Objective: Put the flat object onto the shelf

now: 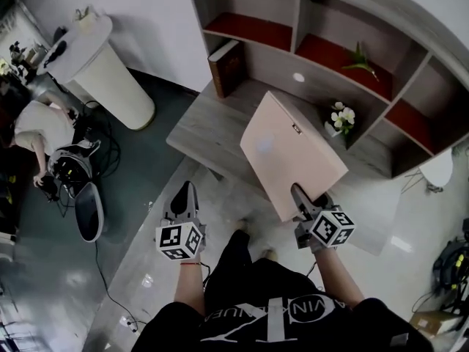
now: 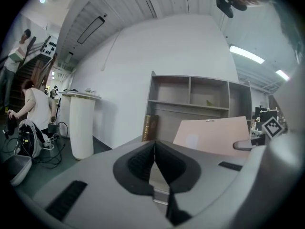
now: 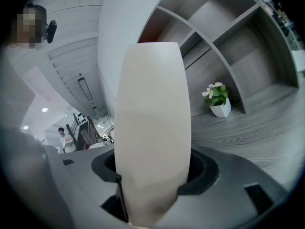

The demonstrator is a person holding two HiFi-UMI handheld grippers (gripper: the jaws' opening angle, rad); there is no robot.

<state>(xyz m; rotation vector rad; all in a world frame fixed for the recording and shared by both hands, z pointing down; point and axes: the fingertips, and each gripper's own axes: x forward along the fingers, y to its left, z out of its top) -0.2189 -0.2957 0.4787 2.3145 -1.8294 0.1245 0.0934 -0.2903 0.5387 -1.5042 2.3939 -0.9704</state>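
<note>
Nearest us, both forearms reach forward from the body, side by side. The left gripper point(image 1: 184, 194) points ahead over the floor, and its jaws are pressed together with nothing between them. The right gripper point(image 1: 302, 196) also points ahead, its jaws partly spread and clamped on the near edge of the flat object point(image 1: 289, 149), a pale pink board.

We hold the board in the air. Its long axis runs away from the jaws toward the shelf point(image 1: 271, 61), leaning left in the head view, with its broad face tilted upward. From above, its far end lies over the shelf's low grey ledge.

Beyond it, a dark book point(image 1: 226, 66) stands upright at the ledge's left end. A small potted plant point(image 1: 341, 118) sits just right of the board.
</note>
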